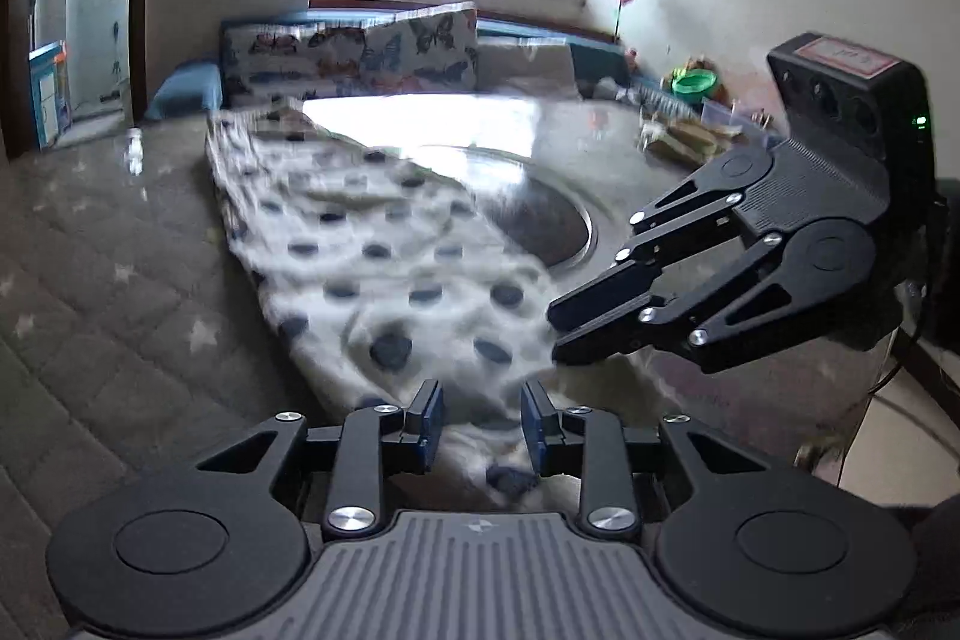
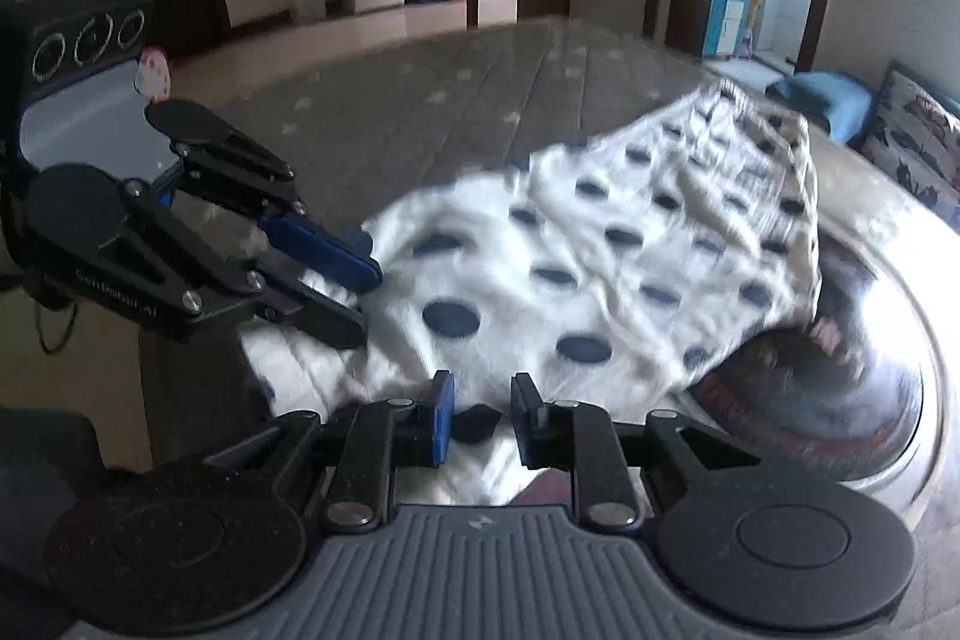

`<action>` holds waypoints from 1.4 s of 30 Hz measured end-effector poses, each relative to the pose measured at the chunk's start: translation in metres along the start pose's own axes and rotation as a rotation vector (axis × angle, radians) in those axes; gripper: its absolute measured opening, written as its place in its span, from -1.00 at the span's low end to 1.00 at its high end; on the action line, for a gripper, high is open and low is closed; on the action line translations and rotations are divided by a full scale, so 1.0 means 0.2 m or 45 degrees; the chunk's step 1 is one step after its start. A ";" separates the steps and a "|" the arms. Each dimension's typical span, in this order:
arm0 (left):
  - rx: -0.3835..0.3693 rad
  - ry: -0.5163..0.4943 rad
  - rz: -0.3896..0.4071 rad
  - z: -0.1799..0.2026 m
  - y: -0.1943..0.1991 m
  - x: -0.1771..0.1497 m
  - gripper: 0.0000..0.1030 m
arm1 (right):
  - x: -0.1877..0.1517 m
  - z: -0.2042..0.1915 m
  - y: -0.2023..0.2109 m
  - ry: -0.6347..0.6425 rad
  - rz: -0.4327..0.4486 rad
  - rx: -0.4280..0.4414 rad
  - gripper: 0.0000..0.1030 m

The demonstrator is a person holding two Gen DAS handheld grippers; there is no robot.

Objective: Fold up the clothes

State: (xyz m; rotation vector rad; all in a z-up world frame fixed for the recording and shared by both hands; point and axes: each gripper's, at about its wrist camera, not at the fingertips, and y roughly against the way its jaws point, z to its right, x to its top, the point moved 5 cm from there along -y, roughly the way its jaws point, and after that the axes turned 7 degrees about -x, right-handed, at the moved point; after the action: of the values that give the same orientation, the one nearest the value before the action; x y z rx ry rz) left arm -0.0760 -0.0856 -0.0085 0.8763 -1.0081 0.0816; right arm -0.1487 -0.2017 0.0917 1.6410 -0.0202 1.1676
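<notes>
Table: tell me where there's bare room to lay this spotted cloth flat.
Free: the quilted star-pattern cover left of the spotted cloth, running to the table's far edge. Partly free: the glossy round inset to its right. Crowded: the far right corner, with a green bowl and clutter, and the near edge, where both grippers work.

A round table (image 1: 612,130) with a glossy, reflective top carries everything; a circular inset panel (image 1: 540,214) sits at its middle. A grey quilted cover with pale stars (image 1: 120,268) overlies its left part. On it lies a white garment with dark blue dots (image 1: 384,244), stretching from the near edge toward the far side, its right edge overlapping the inset. At the far right sits blurred clutter (image 1: 690,136).
</notes>
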 end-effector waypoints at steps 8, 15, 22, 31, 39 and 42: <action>-0.006 -0.020 0.038 0.02 0.08 0.03 -0.39 | 0.04 -0.04 0.14 0.017 0.066 0.019 -0.61; -0.030 -0.001 -0.015 0.01 0.00 0.01 -0.39 | -0.03 -0.14 0.08 0.045 -0.002 0.075 -0.59; -0.043 0.005 0.021 -0.03 0.05 0.07 -0.31 | 0.08 -0.03 0.17 -0.014 0.077 0.104 -0.45; 0.022 0.086 0.075 -0.18 -0.06 0.32 -0.23 | 0.29 0.35 0.10 -0.151 0.130 -0.046 -0.24; 0.069 0.180 -0.033 -0.32 -0.25 0.38 -0.10 | 0.26 0.48 -0.07 -0.238 0.061 -0.087 -0.10; 0.072 0.207 -0.057 -0.35 -0.27 0.35 -0.10 | 0.21 0.50 -0.14 -0.255 0.019 -0.079 -0.10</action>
State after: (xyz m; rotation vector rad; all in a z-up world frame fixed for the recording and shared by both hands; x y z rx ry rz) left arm 0.0363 -0.0976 -0.0046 0.9280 -0.8372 0.1419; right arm -0.0444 -0.2425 0.1050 1.6992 -0.1945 1.0006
